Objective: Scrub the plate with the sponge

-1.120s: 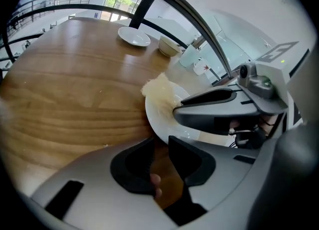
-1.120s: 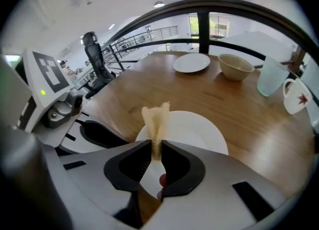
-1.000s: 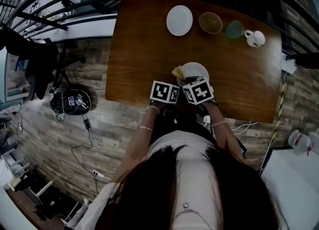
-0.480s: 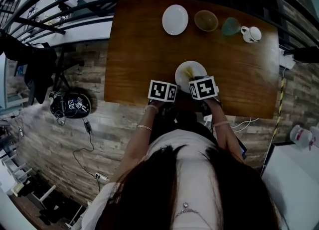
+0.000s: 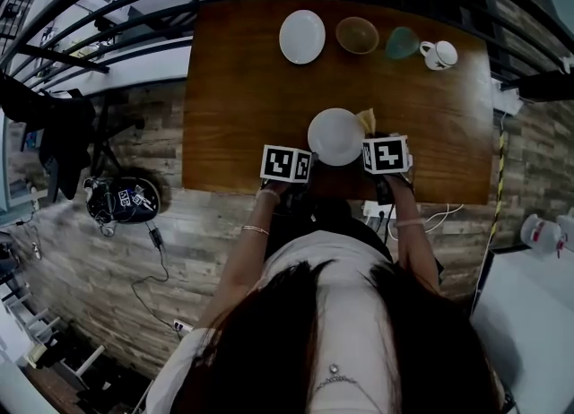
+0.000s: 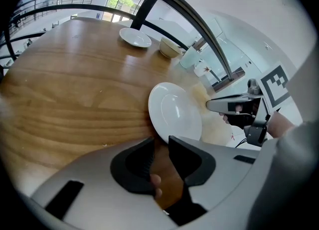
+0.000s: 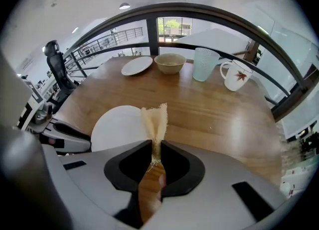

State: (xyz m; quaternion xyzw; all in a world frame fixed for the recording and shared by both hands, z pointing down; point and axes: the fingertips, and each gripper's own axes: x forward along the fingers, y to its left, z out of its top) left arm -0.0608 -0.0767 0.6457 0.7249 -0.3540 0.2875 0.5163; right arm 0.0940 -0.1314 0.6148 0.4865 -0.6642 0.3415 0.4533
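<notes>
Plate [image 5: 334, 136] lies near the front edge of the table [image 5: 242, 72], between the two grippers. Left gripper [image 6: 160, 145] has its jaws drawn narrow on the plate's near rim. Right gripper [image 7: 155, 153] pinches the sponge [image 7: 155, 119], thin and yellow, its free end sticking out past the jaws beside the plate's right rim. Far plate [image 5: 301, 37], bowl [image 5: 357, 35], glass [image 5: 401, 42] and mug [image 5: 438, 54] line the far edge.
</notes>
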